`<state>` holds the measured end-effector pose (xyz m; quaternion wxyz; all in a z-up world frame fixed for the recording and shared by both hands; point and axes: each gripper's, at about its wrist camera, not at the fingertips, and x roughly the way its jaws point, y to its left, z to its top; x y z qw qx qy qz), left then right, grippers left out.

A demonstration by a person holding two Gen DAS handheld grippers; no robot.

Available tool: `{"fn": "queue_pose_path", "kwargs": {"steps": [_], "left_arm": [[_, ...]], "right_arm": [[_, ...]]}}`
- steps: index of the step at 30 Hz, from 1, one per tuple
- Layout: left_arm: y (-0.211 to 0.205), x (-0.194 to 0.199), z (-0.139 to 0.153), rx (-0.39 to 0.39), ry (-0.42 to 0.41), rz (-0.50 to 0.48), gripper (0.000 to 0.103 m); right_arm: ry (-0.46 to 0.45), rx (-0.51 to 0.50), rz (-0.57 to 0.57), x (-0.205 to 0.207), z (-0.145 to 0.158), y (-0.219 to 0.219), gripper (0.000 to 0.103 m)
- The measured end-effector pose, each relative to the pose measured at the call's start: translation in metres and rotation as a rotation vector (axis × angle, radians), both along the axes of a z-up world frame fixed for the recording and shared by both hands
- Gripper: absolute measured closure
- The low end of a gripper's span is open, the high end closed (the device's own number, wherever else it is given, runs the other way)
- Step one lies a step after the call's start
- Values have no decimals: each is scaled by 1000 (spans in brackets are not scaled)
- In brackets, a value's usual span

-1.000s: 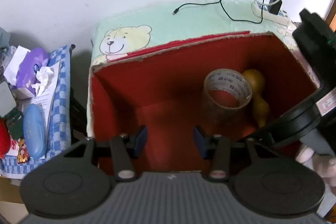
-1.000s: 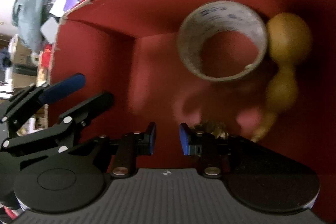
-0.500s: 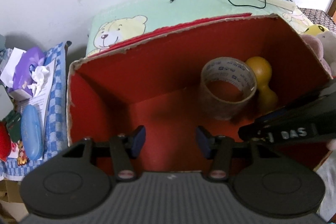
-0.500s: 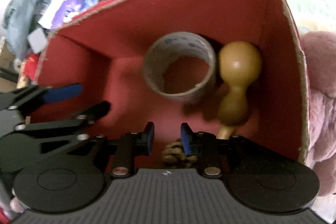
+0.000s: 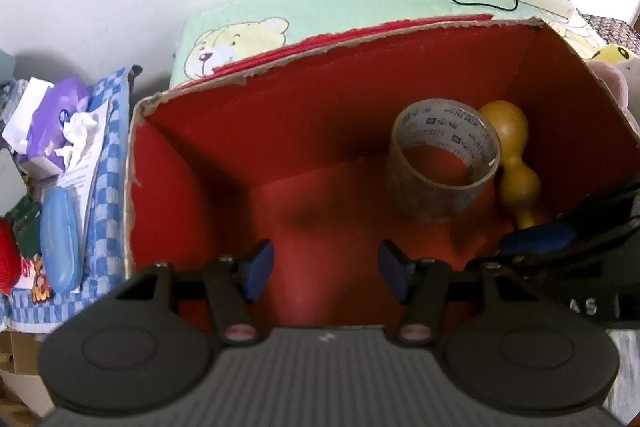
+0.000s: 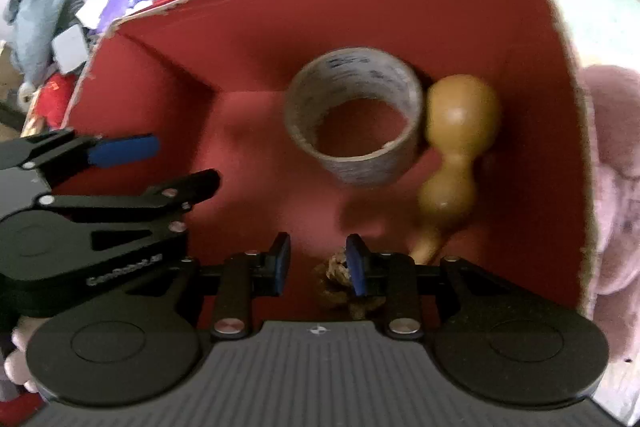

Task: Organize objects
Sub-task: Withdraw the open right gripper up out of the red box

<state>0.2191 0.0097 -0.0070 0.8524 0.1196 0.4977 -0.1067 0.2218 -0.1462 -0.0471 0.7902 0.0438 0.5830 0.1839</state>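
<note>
box: red-lined cardboard box (image 5: 280, 131) on a bed with a bear-print sheet (image 5: 240, 39); both tongs aimed down into it
tape: brown tape roll (image 6: 354, 121) on its flat side at the back of the box floor, touching the gourd
gourd: tan wooden gourd (image 6: 456, 139) just right of the roll, near the right wall, stem toward the camera
small item: knobbly brown lump (image 6: 340, 269) on the near floor, partly behind the right pad; can't tell what it is
left tongs (image 5: 326, 271): jaws about half apart, just been opening, nothing between them, over bare floor
right tongs (image 6: 318, 263): jaws narrow but parted, just been opening; lump sits by the right pad, left pad clear of it, so not gripped
handling, tape: probably light, rigid ring; pinch through the wall, one pad inside the core
handling, gourd: likely light, hard, smooth, may roll or slip; take at the narrow waist
handling, lump: looks light, rough, easy to pinch
clutter: tissue pack (image 5: 52, 123), blue case (image 5: 60, 239) on checked cloth left of box
</note>
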Motion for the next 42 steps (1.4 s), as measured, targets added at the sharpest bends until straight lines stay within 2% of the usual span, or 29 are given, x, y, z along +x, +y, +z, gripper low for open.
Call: {"fn": "queue_pose_path", "kwargs": {"steps": [3, 6, 22, 31, 42], "left_arm": [[1, -1, 1, -1, 0, 5, 42], [1, -2, 3, 3, -9, 11, 42], [-3, -31, 25, 11, -73, 35, 41], [6, -58, 50, -11, -132, 109, 41], [19, -113, 71, -44, -180, 206, 41]], "right_arm": [[-10, -8, -26, 0, -1, -6, 69], [-24, 34, -51, -2, 0, -15, 69], [-224, 62, -92, -36, 15, -21, 69], [-310, 108, -72, -57, 31, -27, 68], [-389, 335, 36, -94, 59, -52, 68]]}}
